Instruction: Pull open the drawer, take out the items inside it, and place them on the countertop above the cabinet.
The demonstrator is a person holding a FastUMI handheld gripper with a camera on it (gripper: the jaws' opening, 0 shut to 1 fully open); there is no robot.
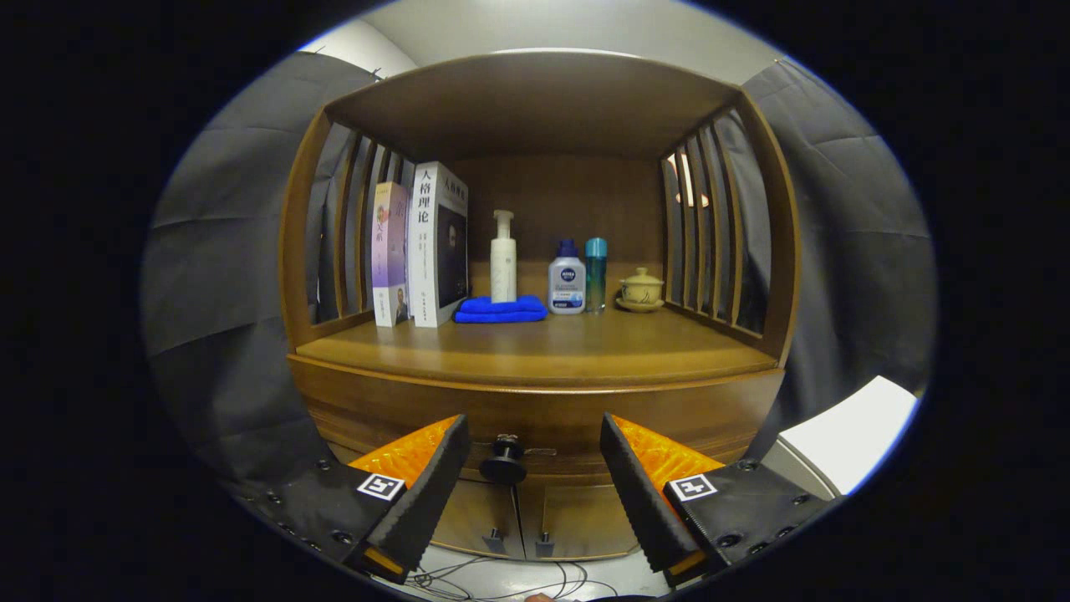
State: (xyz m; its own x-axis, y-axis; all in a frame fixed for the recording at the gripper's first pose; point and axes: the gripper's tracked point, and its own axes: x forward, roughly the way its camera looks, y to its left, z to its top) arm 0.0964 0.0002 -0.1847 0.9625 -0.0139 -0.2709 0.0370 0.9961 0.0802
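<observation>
The cabinet [535, 401] and its counter [535, 347] are smooth, glossy brown wood. A soft blue cloth [500, 309] lies folded beside glossy plastic bottles [567, 280]. The open claw [535, 468] has ribbed fingers.

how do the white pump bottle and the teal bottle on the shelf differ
The white pump bottle is taller and has a pump head; the teal bottle is shorter with a plain cap. The white pump bottle stands on the blue cloth; the teal bottle stands on bare wood beside a blue-capped bottle. Both are upright, far beyond the open gripper.
</observation>
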